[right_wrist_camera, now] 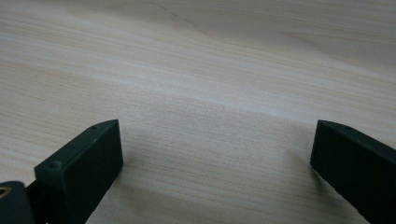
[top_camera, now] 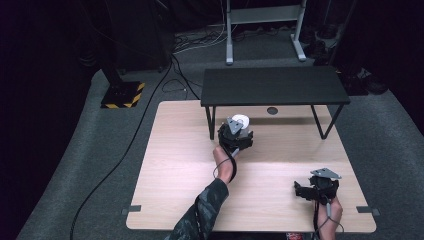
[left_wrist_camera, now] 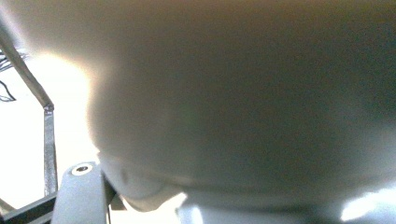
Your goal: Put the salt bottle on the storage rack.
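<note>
My left gripper (top_camera: 240, 131) is near the middle back of the wooden table (top_camera: 175, 165), shut on a white round object (top_camera: 240, 120) that it holds just in front of the low black shelf (top_camera: 272, 86), by the shelf's left leg. In the left gripper view the white object (left_wrist_camera: 233, 102) is pressed close to the camera, with one grey finger (left_wrist_camera: 77, 196) at the lower left. My right gripper (top_camera: 300, 190) rests low at the table's front right. Its jaws stand wide open over bare wood, with nothing between them (right_wrist_camera: 215, 163).
The black shelf stands on thin legs (top_camera: 211, 122) across the back of the table. A sleeved forearm (top_camera: 202, 212) reaches in from the front edge. Cables (top_camera: 125, 150) and a stand base with yellow-black stripes (top_camera: 122, 95) lie on the grey floor at the left.
</note>
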Available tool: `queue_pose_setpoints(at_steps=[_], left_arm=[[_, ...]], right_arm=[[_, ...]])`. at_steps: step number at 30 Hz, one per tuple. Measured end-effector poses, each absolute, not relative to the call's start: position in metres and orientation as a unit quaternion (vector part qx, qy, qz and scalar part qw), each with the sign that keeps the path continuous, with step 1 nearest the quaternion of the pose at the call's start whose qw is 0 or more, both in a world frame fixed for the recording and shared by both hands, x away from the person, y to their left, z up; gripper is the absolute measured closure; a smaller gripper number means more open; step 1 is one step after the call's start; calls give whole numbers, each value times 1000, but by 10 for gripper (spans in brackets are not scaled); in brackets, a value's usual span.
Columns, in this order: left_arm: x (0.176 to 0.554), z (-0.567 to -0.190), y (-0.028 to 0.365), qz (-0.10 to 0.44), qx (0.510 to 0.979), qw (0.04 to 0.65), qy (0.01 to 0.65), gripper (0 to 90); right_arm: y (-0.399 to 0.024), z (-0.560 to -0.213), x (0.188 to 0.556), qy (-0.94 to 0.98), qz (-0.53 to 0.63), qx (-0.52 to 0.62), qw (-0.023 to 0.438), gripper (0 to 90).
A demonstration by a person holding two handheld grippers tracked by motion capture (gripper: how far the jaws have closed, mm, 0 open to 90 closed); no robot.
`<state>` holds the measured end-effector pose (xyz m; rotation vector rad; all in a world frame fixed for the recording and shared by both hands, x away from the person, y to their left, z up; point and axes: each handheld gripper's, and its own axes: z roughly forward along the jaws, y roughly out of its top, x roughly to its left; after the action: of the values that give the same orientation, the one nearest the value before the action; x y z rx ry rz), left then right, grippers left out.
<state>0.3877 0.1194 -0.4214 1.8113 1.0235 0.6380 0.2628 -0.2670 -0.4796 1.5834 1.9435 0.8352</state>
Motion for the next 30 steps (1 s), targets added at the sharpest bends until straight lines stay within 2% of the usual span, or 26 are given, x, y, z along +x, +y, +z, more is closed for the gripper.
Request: queue_pose_setpoints(at_steps=[30], left_arm=[[390, -374, 127, 259, 731, 485, 403, 291]], right_arm=[[-268, -480, 262, 712, 308, 581, 246, 11]])
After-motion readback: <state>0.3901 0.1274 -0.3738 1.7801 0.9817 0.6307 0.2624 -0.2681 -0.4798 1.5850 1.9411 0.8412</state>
